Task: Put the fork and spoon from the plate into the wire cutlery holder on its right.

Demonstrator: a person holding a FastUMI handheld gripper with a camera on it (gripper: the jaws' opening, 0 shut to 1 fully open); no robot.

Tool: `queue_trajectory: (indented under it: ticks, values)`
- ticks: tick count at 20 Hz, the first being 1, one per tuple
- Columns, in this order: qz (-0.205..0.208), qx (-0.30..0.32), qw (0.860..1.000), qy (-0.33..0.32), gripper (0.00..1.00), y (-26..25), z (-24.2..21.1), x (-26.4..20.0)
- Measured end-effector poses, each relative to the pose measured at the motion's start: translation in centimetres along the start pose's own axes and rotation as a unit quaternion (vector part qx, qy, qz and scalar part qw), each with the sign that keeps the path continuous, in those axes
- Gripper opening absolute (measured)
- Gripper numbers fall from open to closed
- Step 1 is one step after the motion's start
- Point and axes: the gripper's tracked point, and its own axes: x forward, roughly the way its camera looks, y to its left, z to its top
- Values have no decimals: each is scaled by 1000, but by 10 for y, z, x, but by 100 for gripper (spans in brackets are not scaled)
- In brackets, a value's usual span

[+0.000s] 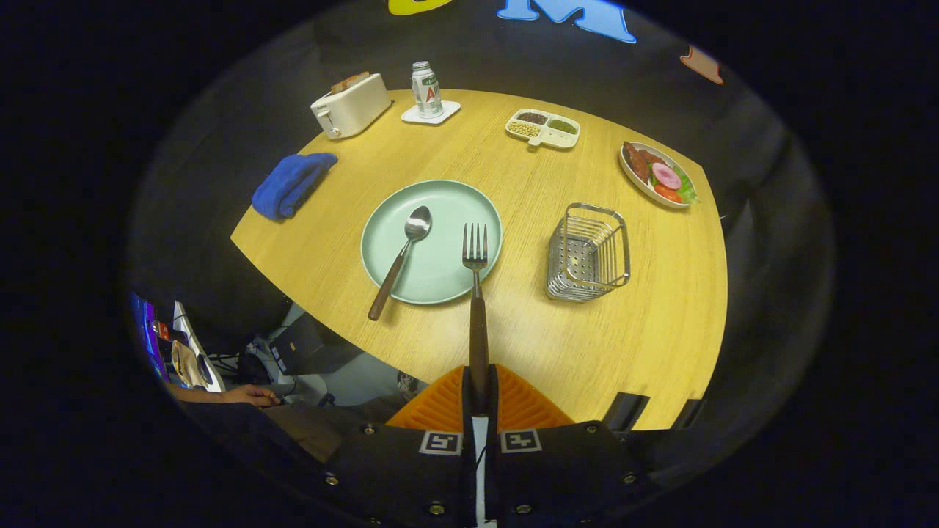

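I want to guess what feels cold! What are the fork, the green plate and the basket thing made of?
The fork, gripped between the gripper fingers: shiny metal tines, and a dark brown handle that looks like wood. The plate: smooth matte pale green, probably ceramic, maybe plastic. The wire cutlery holder: bright silvery metal wire, with a perforated metal sheet at the bottom.

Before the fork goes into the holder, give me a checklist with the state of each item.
1. Grip: fingers closed on the handle of the fork, both sides pressing. Ok.
2. Fork lifted off the plate: tines show over its rim; height cannot tell.
3. Wire cutlery holder upright, open top, nothing visible inside. Ok.
4. Path from the fork to the holder: bare table between them. Ok.
5. Spoon on the plate, handle overhanging the rim, not yet moved. Ok for later.
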Motion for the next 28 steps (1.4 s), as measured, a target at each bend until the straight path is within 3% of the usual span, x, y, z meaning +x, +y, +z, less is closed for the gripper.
queue_trajectory:
  ticks: [8, 13, 19, 28]
  values:
    - [10, 16, 999, 26, 5, -45, -6, -43]
    - [-8, 20, 999, 49, 5, -81, -7, -54]
    - [-14, 30, 998, 57, 5, -105, 6, -49]
    - [-5, 23, 992, 123, 5, -122, 25, -17]
